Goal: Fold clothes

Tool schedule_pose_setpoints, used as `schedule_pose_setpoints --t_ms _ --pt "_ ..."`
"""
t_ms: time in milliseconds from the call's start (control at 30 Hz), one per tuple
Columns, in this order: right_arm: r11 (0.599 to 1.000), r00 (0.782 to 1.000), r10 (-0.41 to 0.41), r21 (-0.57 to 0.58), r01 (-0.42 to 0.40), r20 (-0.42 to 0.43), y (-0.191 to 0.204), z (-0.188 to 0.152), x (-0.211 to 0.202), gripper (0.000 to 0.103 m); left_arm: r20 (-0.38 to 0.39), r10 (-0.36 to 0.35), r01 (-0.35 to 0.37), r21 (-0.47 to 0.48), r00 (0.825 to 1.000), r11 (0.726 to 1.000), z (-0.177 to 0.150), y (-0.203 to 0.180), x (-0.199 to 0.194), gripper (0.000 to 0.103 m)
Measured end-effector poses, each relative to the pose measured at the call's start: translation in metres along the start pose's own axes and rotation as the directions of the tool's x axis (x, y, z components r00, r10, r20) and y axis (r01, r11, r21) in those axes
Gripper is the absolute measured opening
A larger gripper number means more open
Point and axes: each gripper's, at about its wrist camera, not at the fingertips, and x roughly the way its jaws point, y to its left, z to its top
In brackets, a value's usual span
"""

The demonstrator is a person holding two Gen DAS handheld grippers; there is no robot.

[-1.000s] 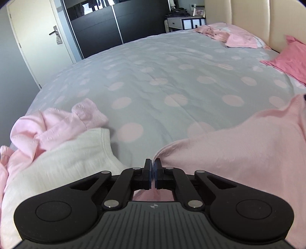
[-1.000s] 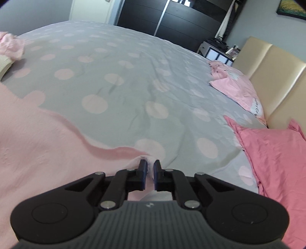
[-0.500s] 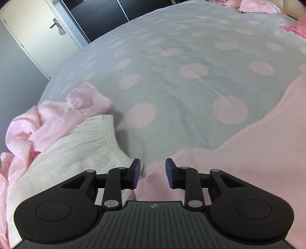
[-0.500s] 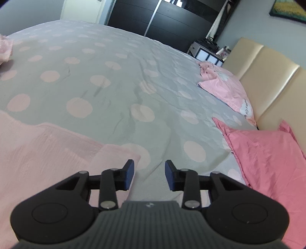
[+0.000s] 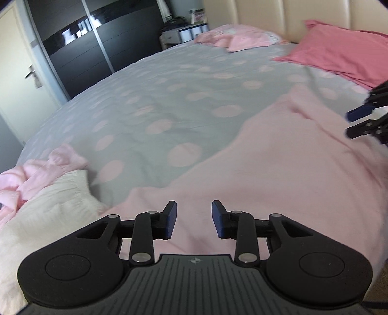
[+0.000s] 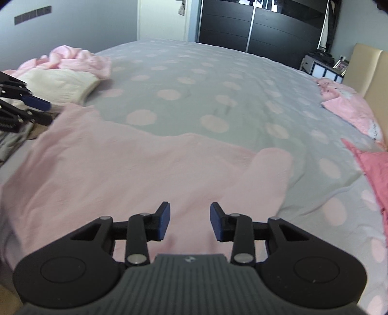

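Note:
A pale pink garment (image 5: 278,164) (image 6: 135,164) lies spread flat on the polka-dot bed. My left gripper (image 5: 194,218) hovers open over its near left part, with nothing between the fingers. Above the garment's near right part, my right gripper (image 6: 189,221) is open and holds nothing. Each gripper shows at the edge of the other's view: the right gripper (image 5: 363,121) at the far right, the left gripper (image 6: 26,106) at the far left.
A cream garment (image 5: 41,213) (image 6: 58,84) and a crumpled pink one (image 5: 41,167) (image 6: 72,58) lie piled at the left. Pink pillows (image 5: 339,55) (image 6: 373,169) rest by the beige headboard (image 5: 303,14). A dark wardrobe (image 6: 262,26) and a door (image 5: 21,60) stand behind the bed.
Both grippers were shut on the pink garment's edge, then opened and let it go. Both have since pulled back and lifted, so more of the garment shows.

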Motion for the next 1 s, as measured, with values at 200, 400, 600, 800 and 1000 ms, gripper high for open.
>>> schedule_pose_setpoints --t_ms 200,400,600,800,1000 --pt "0.999 0.998 0.045 0.023 -0.044 -0.036 0.04 -0.043 -0.005 0.039 0.004 -0.095 0.095 -0.034 0.995 0.995 -0.035 -0.047 -0.017 0.03" --pt "0.999 0.986 0.054 0.006 -0.053 -0.157 0.057 -0.088 0.007 0.039 -0.16 -0.136 0.132 -0.031 0.978 0.991 -0.076 -0.08 0.001 0.018" --pt "0.99 0.978 0.105 0.114 -0.086 -0.179 0.042 -0.098 0.009 0.039 -0.219 -0.162 0.13 -0.153 0.962 0.98 -0.097 -0.076 0.01 0.018" --pt "0.992 0.98 0.104 0.087 -0.09 -0.168 0.044 -0.096 0.005 0.04 -0.197 -0.18 0.141 -0.197 0.964 0.97 -0.099 -0.068 0.009 0.018" --pt "0.994 0.99 0.102 0.05 -0.098 -0.095 0.037 -0.096 -0.02 0.047 -0.111 -0.126 0.098 -0.231 0.986 0.968 -0.099 -0.052 -0.021 0.043"
